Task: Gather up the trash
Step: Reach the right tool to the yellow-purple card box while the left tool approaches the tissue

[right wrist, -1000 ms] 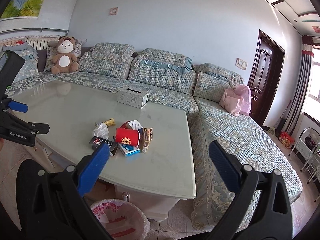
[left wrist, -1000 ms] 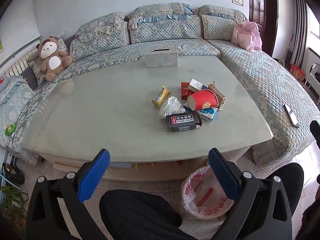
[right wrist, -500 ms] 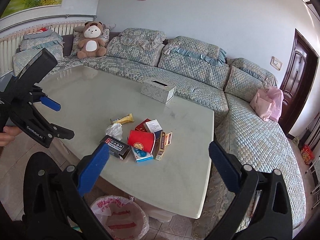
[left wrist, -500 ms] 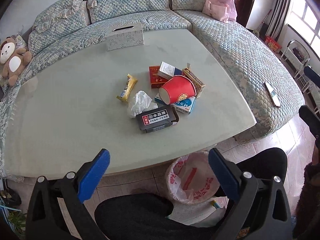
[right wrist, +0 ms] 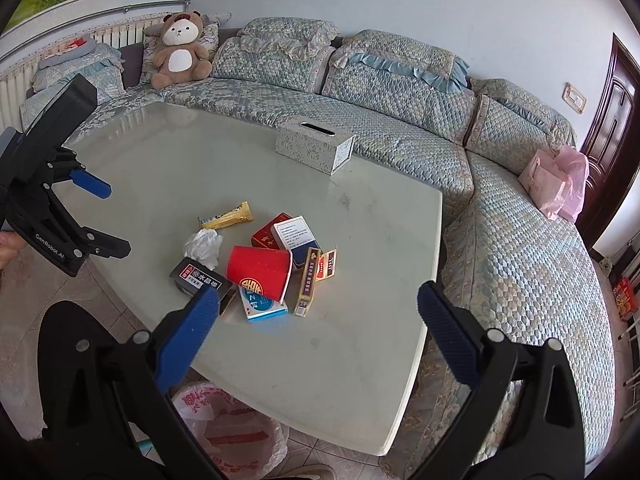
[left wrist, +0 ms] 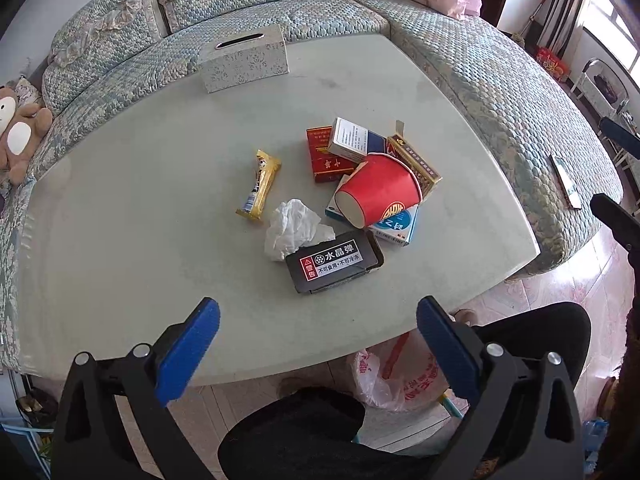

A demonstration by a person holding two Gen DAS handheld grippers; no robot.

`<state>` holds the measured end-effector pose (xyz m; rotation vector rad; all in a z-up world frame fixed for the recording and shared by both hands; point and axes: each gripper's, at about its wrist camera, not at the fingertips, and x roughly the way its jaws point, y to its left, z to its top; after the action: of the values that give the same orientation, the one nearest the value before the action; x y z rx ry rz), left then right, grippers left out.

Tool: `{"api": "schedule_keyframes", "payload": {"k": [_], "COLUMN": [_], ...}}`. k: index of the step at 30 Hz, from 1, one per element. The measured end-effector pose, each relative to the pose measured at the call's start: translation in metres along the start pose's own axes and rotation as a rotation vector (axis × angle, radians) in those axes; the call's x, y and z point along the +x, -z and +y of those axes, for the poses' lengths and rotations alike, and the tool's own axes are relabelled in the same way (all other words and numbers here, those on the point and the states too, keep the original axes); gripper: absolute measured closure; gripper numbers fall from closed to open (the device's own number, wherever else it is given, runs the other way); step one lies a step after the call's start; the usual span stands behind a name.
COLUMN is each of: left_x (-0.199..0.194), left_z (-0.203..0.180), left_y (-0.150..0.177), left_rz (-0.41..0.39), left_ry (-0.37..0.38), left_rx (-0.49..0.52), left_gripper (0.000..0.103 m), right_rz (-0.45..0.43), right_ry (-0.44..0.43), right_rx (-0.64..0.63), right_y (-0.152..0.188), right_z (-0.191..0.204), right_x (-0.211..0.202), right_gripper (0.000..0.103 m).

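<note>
A pile of trash lies on the pale green table point(left wrist: 120, 240): a red paper cup point(left wrist: 380, 190) on its side, a black box point(left wrist: 334, 260), a crumpled tissue point(left wrist: 294, 232), a yellow snack wrapper point(left wrist: 260, 186) and several small cartons point(left wrist: 350, 140). The pile also shows in the right wrist view, with the cup point(right wrist: 260, 270) at its middle. My left gripper point(left wrist: 318, 320) is open and empty above the table's near edge, short of the black box. My right gripper point(right wrist: 318, 312) is open and empty above the near right of the pile. A bin lined with a printed plastic bag point(right wrist: 228, 440) stands on the floor under the table's near edge.
A patterned tissue box point(left wrist: 244, 60) stands at the table's far side. A quilted corner sofa point(right wrist: 520, 240) wraps the table's far and right sides, with a teddy bear point(right wrist: 180, 50) and a pink bag point(right wrist: 556, 180) on it. The person's dark knee point(left wrist: 300, 432) is below the left gripper.
Both grippers have moved forward and tilted down toward the trash pile, which now looks larger and nearer. Both stay open. Nothing on the table has moved.
</note>
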<state>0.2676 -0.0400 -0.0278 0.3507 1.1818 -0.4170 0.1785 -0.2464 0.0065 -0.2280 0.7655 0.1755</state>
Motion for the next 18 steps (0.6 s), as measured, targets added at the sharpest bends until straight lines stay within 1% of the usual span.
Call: {"api": "schedule_keyframes", "payload": {"k": [6, 18], "left_x": [0.03, 0.089], "left_z": [0.005, 0.021], "left_y": [-0.016, -0.042], "left_rz": [0.041, 0.125], "left_ry": [0.002, 0.034], "left_rx": [0.004, -0.037], "left_gripper": [0.006, 0.006], "right_rz": [0.044, 0.121], "right_ry": [-0.005, -0.036], "right_rx": [0.011, 0.016], "right_y": [-0.004, -0.002], "right_z": [-0.01, -0.021], "right_x": [0.034, 0.09], "right_gripper": [0.006, 0.006]}}
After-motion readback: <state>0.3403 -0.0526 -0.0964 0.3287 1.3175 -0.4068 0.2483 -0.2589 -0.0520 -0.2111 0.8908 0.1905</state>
